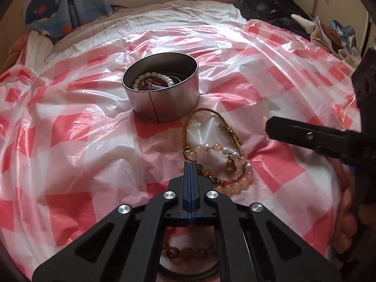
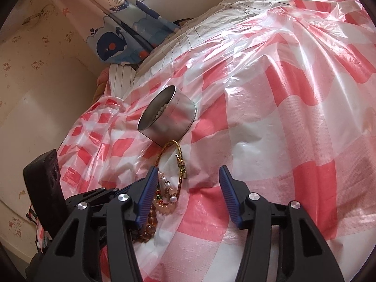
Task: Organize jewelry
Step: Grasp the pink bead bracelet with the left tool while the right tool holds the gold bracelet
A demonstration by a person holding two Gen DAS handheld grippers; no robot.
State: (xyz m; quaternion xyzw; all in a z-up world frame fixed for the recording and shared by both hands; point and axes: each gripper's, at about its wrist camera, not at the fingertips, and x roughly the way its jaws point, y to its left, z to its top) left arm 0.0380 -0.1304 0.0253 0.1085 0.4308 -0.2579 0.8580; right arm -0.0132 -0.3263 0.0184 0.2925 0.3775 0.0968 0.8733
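A round metal tin point(image 1: 162, 87) stands on the red-and-white checked plastic sheet point(image 1: 70, 129) and holds a white bead bracelet point(image 1: 152, 80). In front of it lie a gold braided bracelet point(image 1: 195, 119), a pink bead bracelet point(image 1: 235, 183) with a small charm, and a multicoloured cord. My left gripper point(image 1: 190, 164) is shut, its tips at the left edge of the pink bracelet; I cannot tell whether it pinches anything. An amber bead bracelet point(image 1: 188, 252) lies under it. My right gripper point(image 2: 188, 176) is open and empty beside the pile point(image 2: 164, 197); the tin also shows in the right wrist view point(image 2: 168, 119).
The sheet covers a bed with white striped bedding point(image 1: 164, 14). A whale-print curtain point(image 1: 47, 7) hangs at the back left. Dark clothes point(image 1: 270, 2) are heaped at the back right. A wall point(image 2: 35, 70) runs along the bed's left side.
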